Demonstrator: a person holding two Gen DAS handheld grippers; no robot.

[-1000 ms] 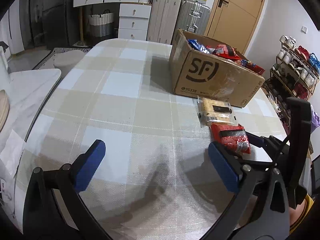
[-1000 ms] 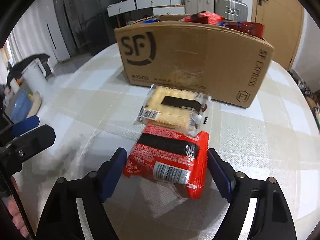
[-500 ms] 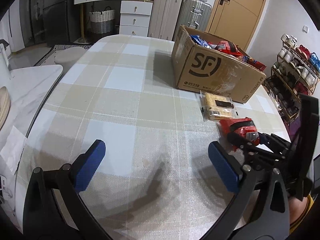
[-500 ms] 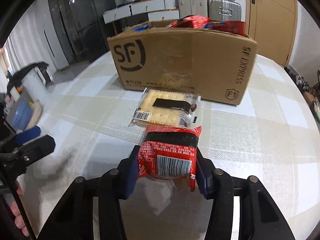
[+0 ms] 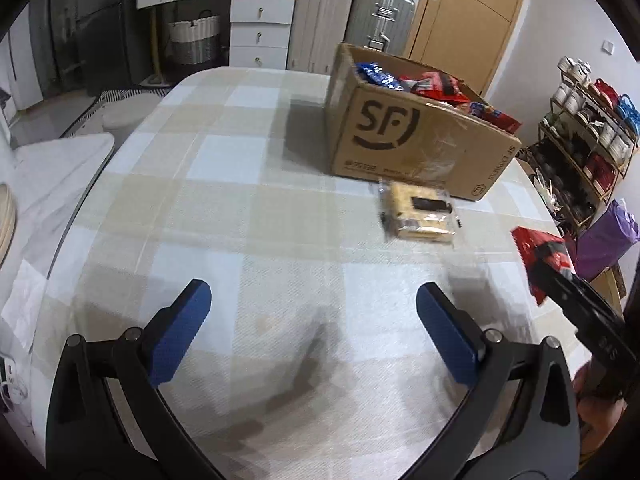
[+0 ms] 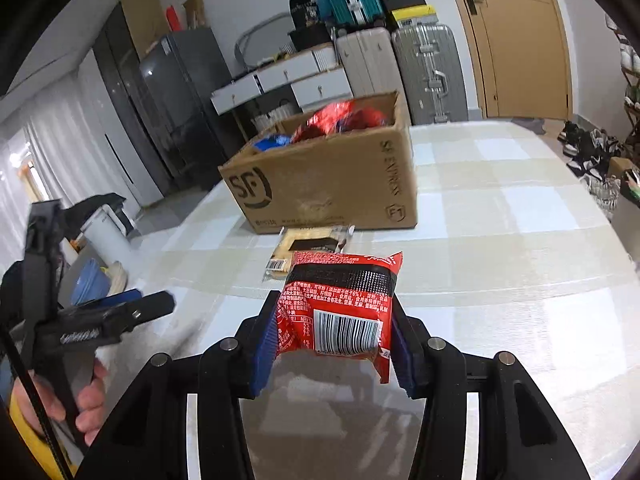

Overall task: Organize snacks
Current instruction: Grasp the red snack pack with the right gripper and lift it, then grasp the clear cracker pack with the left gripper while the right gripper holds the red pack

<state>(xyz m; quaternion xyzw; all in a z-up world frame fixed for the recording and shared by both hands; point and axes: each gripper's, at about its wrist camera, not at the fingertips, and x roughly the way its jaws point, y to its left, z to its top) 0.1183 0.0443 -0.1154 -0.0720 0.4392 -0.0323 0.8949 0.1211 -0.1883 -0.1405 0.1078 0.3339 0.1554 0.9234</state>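
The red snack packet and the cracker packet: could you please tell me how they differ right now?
The red snack packet is opaque red with a barcode; the cracker packet is clear, showing pale crackers. The red one is clamped in the right tongs off the table; the cracker one lies flat by the cardboard box. Both are sealed.

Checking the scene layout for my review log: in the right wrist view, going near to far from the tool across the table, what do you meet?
Right tool → red snack packet clamped in it → cracker pack lying on the table → SF cardboard box holding snacks.
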